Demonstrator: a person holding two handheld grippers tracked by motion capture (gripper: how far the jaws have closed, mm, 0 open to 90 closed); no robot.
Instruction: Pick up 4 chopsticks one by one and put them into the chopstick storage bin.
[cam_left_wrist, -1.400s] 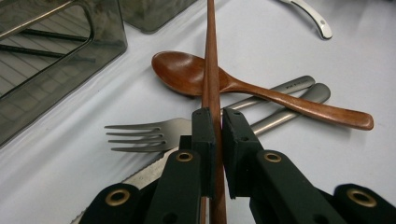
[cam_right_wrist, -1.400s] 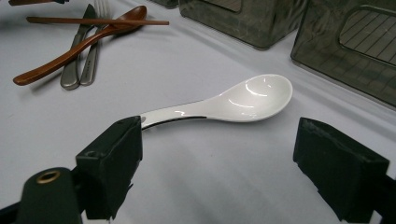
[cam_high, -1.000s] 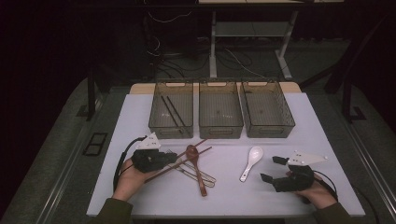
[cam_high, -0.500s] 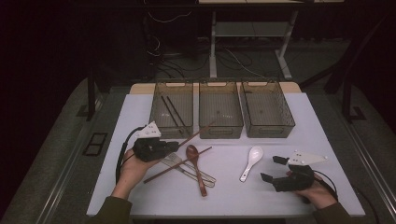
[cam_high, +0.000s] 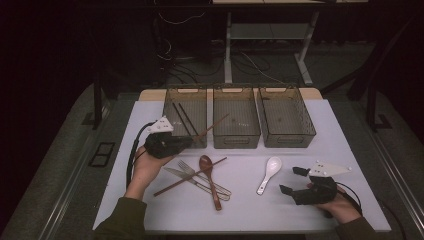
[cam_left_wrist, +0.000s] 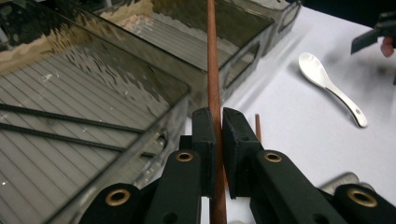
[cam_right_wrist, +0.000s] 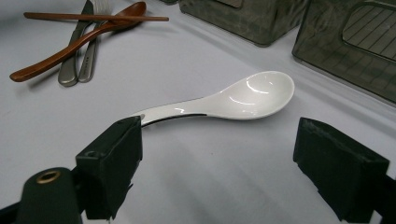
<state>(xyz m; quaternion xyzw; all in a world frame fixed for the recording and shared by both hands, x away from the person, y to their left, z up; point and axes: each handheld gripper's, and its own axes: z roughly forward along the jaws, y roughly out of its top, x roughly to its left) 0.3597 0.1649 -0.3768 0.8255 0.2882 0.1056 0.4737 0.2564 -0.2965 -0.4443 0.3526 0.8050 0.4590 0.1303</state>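
Observation:
My left gripper (cam_high: 187, 141) is shut on a brown chopstick (cam_high: 212, 126), held off the table at the front of the left bin (cam_high: 169, 102). In the left gripper view the chopstick (cam_left_wrist: 211, 70) runs up between the closed pads of the left gripper (cam_left_wrist: 218, 116), over the bin's front corner. Two black chopsticks (cam_high: 182, 117) lie inside that bin. My right gripper (cam_high: 292, 181) rests open on the table at the right, its jaws wide apart just short of a white ceramic spoon (cam_right_wrist: 233, 100), which also appears in the high view (cam_high: 270, 170).
A second brown chopstick (cam_high: 190, 177), a wooden spoon (cam_high: 210, 180), a fork and a knife (cam_high: 197, 179) lie crossed on the white table. The middle bin (cam_high: 236, 137) and the right bin (cam_high: 287, 137) stand in a row behind them.
The left gripper has lifted the chopstick off the cutlery pile and carried it up and away toward the left bin. The right gripper has stayed where it was.

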